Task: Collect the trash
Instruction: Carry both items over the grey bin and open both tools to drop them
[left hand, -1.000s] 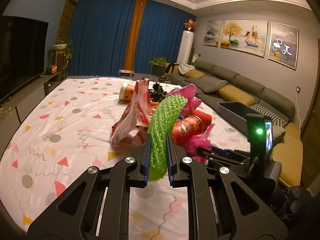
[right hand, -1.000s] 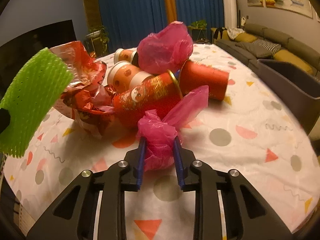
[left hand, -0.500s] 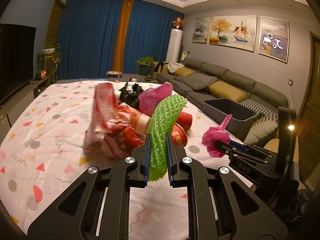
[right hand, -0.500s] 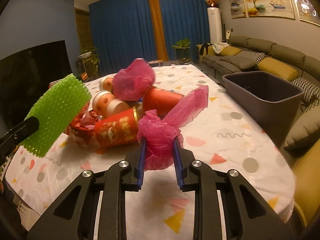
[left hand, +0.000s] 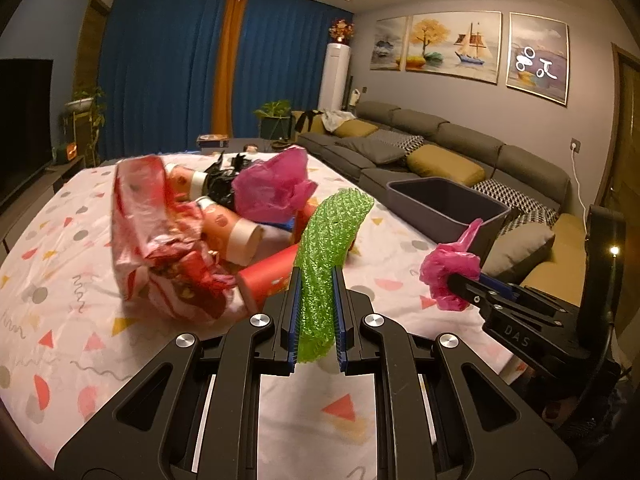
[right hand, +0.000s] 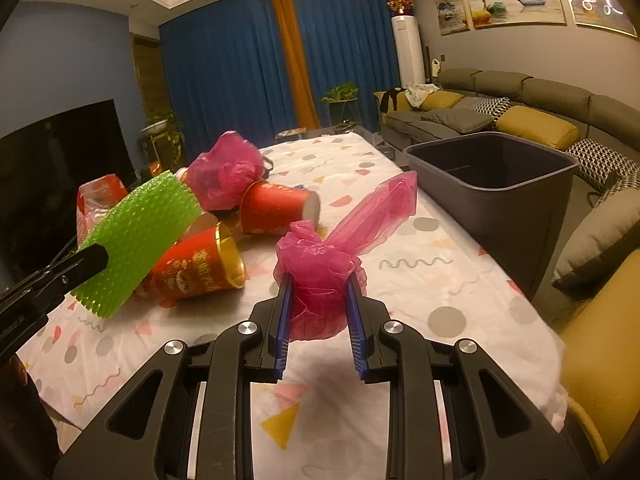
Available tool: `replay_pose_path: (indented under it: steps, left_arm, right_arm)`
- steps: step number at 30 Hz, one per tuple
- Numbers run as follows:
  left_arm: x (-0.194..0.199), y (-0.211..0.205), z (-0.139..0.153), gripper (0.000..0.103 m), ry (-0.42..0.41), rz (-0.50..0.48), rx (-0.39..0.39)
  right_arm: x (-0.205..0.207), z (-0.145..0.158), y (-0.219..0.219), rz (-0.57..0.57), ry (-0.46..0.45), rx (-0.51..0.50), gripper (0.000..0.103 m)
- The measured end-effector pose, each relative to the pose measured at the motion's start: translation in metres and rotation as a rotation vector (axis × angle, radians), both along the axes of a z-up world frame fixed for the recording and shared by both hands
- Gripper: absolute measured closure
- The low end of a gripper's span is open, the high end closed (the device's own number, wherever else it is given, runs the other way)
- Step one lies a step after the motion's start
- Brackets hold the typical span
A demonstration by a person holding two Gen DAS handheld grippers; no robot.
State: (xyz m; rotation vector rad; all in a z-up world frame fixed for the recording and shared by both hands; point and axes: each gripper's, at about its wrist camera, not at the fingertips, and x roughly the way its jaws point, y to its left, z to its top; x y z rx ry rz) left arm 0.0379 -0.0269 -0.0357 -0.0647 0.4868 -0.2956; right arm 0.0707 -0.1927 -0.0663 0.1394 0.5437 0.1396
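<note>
My left gripper (left hand: 316,280) is shut on a green foam net sleeve (left hand: 328,248), held above the table; the sleeve also shows in the right wrist view (right hand: 140,236). My right gripper (right hand: 318,288) is shut on a crumpled pink plastic bag (right hand: 320,276), also held in the air; it shows at the right of the left wrist view (left hand: 452,276). A dark grey bin (right hand: 496,176) stands open beside the table's right edge. A trash pile lies on the table: red cups (right hand: 276,208), a pink bag (right hand: 224,172), a red wrapper (left hand: 160,240).
The table (right hand: 420,280) has a white cloth with coloured shapes. A grey sofa with yellow cushions (right hand: 536,128) runs behind the bin. A TV (right hand: 52,168) stands at the left. A yellow seat (right hand: 600,360) is at the table's near right corner.
Both grippers have lifted and swung right with their loads. The bin is now closer and larger in the right wrist view. The pile has slid left.
</note>
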Motion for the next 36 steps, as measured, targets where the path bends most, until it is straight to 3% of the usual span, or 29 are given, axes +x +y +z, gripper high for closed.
replay_pose_path:
  steps: [9, 14, 20, 27, 36]
  left_arm:
    - [0.025, -0.046, 0.020, 0.090, -0.048, -0.071, 0.004]
    - [0.057, -0.100, 0.048, 0.090, -0.110, -0.136, -0.023]
    - [0.101, -0.160, 0.062, 0.090, -0.169, -0.173, -0.028]
    - [0.165, -0.203, 0.051, 0.089, -0.098, -0.209, -0.059]
    - [0.201, -0.240, 0.036, 0.089, -0.043, -0.269, -0.078]
  right_arm:
    - [0.006, 0.030, -0.040, -0.086, -0.101, -0.035, 0.077]
    - [0.024, 0.056, -0.083, -0.207, -0.184, -0.061, 0.077]
    - [0.055, 0.065, -0.123, -0.307, -0.215, -0.077, 0.076]
    - [0.084, 0.059, -0.140, -0.319, -0.220, -0.099, 0.076]
    - [0.104, 0.053, -0.155, -0.325, -0.207, -0.087, 0.076]
